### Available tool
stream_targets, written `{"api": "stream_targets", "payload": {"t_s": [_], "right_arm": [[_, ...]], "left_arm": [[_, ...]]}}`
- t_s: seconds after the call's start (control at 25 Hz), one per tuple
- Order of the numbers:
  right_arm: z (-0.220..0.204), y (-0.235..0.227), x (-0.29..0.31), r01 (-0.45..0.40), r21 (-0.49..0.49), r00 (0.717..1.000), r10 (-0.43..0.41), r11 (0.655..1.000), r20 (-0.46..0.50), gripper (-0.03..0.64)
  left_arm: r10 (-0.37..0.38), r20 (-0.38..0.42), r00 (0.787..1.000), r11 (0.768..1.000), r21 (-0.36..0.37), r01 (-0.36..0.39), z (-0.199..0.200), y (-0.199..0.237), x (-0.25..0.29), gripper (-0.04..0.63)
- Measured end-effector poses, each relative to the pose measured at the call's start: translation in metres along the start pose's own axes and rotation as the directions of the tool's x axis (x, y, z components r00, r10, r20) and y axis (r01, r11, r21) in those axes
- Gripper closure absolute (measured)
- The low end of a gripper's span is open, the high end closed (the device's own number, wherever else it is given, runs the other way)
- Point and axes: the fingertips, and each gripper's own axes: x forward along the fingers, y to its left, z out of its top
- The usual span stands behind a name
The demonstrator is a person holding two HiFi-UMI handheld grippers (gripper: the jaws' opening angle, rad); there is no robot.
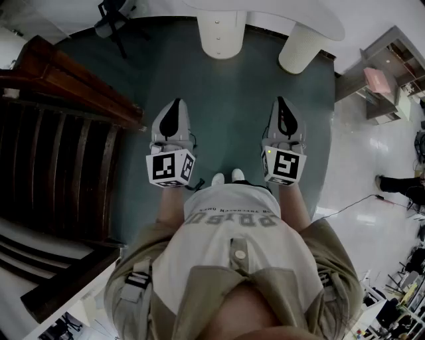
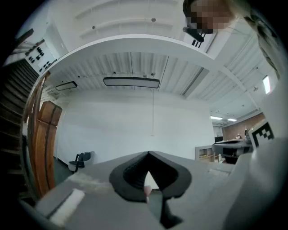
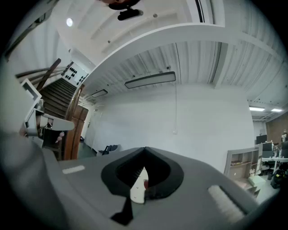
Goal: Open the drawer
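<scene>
No drawer shows in any view. In the head view I hold both grippers level in front of my chest, side by side over a dark green carpet (image 1: 226,99). My left gripper (image 1: 175,103) has its jaws closed together with nothing between them. My right gripper (image 1: 279,100) is likewise shut and empty. In the left gripper view the left gripper (image 2: 148,153) points at a bare white wall (image 2: 135,121). The right gripper (image 3: 145,148) in the right gripper view faces that same wall (image 3: 180,117).
A dark wooden staircase (image 1: 60,146) rises at the left. Two white rounded legs (image 1: 222,33) of a white table stand ahead. A black chair (image 1: 113,20) sits at the far left. An open shelf unit (image 1: 385,80) with a pink box stands at the right on pale floor.
</scene>
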Motion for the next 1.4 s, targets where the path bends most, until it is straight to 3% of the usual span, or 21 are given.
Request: {"api": "stream_targets", "payload": {"t_s": [0.76, 1.04, 1.08, 1.16, 1.24, 1.4], "right_arm": [[0.003, -0.013, 0.003, -0.001, -0.05, 1.0, 0.0, 0.999, -0.012, 0.618], [0.004, -0.027, 0.005, -0.007, 0.028, 0.999, 0.006, 1.0, 0.051, 0.614], [0.004, -0.029, 0.006, -0.009, 0.03, 0.999, 0.008, 1.0, 0.053, 0.599], [0.003, -0.03, 0.007, -0.028, 0.035, 0.998, 0.026, 0.999, 0.053, 0.509], [0.001, -0.034, 0.007, -0.044, 0.039, 0.998, 0.042, 0.998, 0.048, 0.449], [-0.003, -0.042, 0.008, -0.053, 0.036, 0.998, 0.051, 0.998, 0.045, 0.332]], "left_arm": [[0.006, -0.004, 1.0, 1.0, -0.005, -0.006, -0.003, -0.009, 0.013, 0.588], [0.051, -0.001, 0.999, 0.998, -0.027, -0.051, -0.002, -0.002, 0.016, 0.588], [0.063, 0.003, 0.998, 0.997, -0.039, -0.063, -0.001, 0.002, 0.016, 0.588], [0.084, 0.009, 0.996, 0.995, -0.053, -0.083, 0.001, 0.008, 0.016, 0.581], [0.096, 0.01, 0.995, 0.994, -0.052, -0.095, 0.003, 0.01, 0.016, 0.488], [0.106, 0.006, 0.994, 0.993, -0.044, -0.105, 0.002, 0.009, 0.017, 0.378]]}}
